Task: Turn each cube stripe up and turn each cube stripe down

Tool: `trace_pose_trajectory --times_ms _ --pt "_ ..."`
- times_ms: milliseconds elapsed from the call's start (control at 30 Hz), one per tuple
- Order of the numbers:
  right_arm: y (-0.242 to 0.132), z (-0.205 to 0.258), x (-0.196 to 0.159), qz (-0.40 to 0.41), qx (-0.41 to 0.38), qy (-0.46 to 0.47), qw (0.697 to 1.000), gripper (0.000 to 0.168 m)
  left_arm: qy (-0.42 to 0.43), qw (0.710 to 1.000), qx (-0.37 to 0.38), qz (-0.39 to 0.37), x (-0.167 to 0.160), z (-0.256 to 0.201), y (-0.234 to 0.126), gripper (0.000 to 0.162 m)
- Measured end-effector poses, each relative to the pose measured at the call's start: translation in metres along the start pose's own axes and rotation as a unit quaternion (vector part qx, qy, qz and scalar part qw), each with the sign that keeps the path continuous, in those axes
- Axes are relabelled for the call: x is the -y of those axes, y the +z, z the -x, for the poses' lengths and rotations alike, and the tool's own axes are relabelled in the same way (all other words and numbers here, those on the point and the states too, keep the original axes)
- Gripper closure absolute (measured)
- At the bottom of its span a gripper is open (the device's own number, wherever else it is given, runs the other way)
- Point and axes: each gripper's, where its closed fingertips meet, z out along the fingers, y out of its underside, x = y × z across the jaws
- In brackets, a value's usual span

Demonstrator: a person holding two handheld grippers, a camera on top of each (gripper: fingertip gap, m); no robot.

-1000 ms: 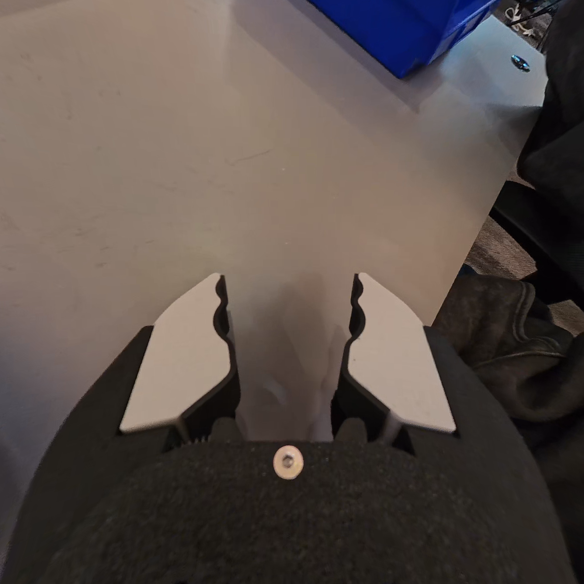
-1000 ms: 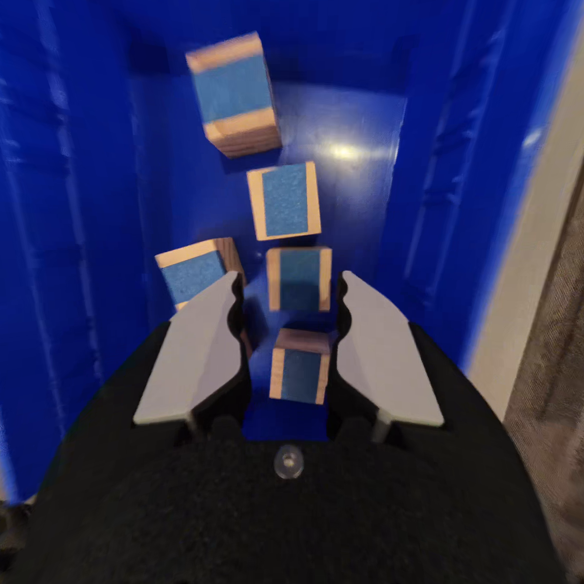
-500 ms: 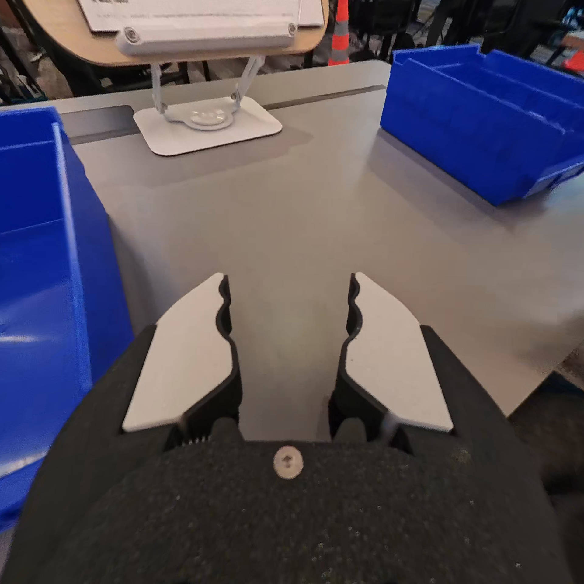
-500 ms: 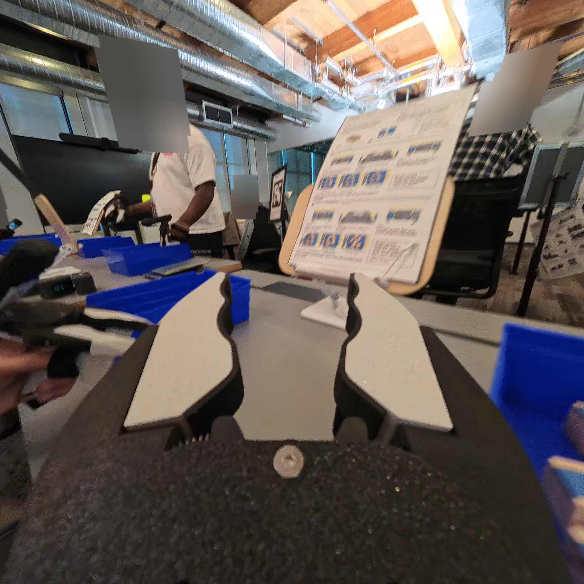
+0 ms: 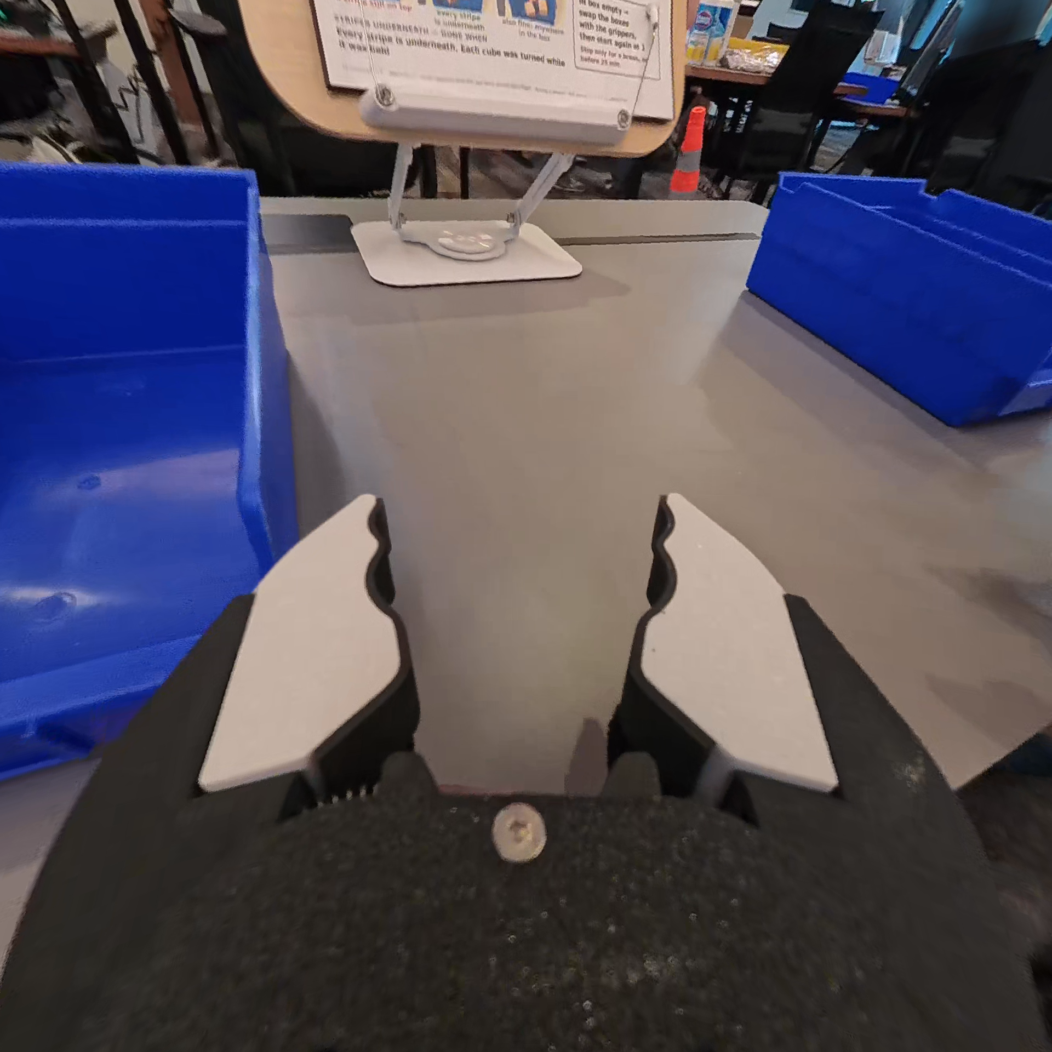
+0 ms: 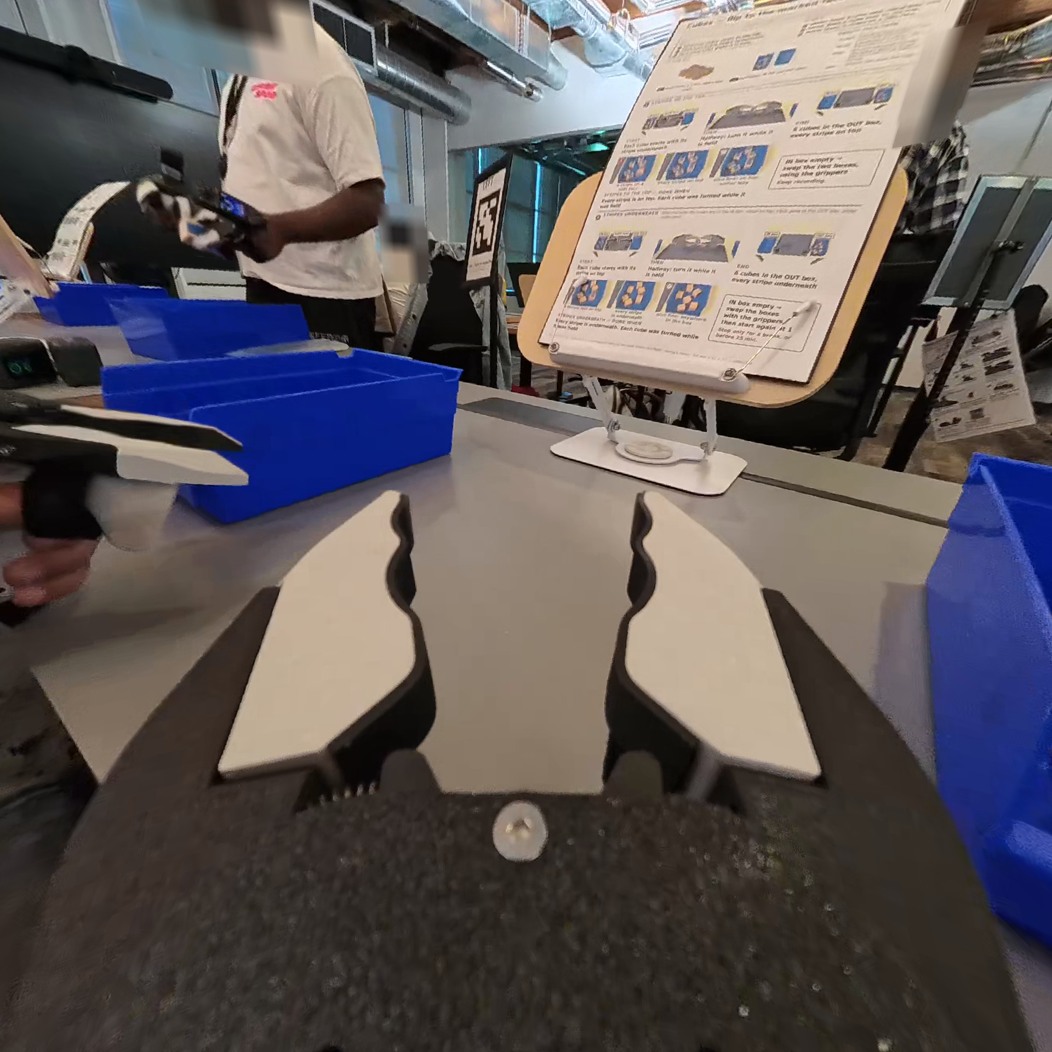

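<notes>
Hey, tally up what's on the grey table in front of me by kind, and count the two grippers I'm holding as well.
Blue bins: 2, left bin and right bin
Sheet stand: 1
Grippers: 2, left gripper and right gripper, both open and empty
Total: 5

Stand: white metal stand (image 5: 467, 250) at 12 o'clock on the grey counter (image 5: 512, 432), carrying a rounded wooden board (image 6: 711, 273) with a printed instruction sheet (image 6: 740, 188).
Cone: orange traffic cone (image 5: 689, 151) at 1 o'clock, on the floor behind the counter.
Bystander: person in a white T-shirt (image 6: 301, 171) at 10 o'clock, standing well behind the counter.
Marker: black-and-white square marker sign (image 6: 487, 219) at 12 o'clock, upright, behind the counter.
</notes>
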Motion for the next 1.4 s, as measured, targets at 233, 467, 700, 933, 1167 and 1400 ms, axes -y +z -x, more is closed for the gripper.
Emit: trace_pose_trajectory --times_ms 233,467,700,933,1167,1400 --pt "0.002 -0.002 -0.006 0.014 0.000 -0.002 1.000 0.095 0.007 1.000 0.001 0.002 0.000 0.001 0.001 0.077" --pt "0.004 -0.002 -0.014 0.026 0.008 0.004 1.000 0.095 0.055 0.998 0.003 0.024 -0.008 -0.009 0.006 0.079" --pt "0.003 -0.003 -0.012 0.024 0.008 0.004 1.000 0.096 0.093 0.995 0.009 0.022 -0.009 -0.015 0.005 0.082" --pt "-0.004 -0.013 0.002 0.005 -0.008 0.005 1.000 0.094 0.080 0.996 -0.011 0.033 -0.011 -0.028 0.011 0.081" --pt "-0.114 -0.177 0.069 -0.091 -0.254 0.019 0.963 0.089 0.083 0.965 -0.239 0.075 0.001 -0.238 0.078 0.077" --pt "-0.173 -0.286 -0.008 0.095 -0.364 0.048 0.925 0.088 0.086 0.980 -0.169 0.058 0.027 -0.337 0.203 0.069"
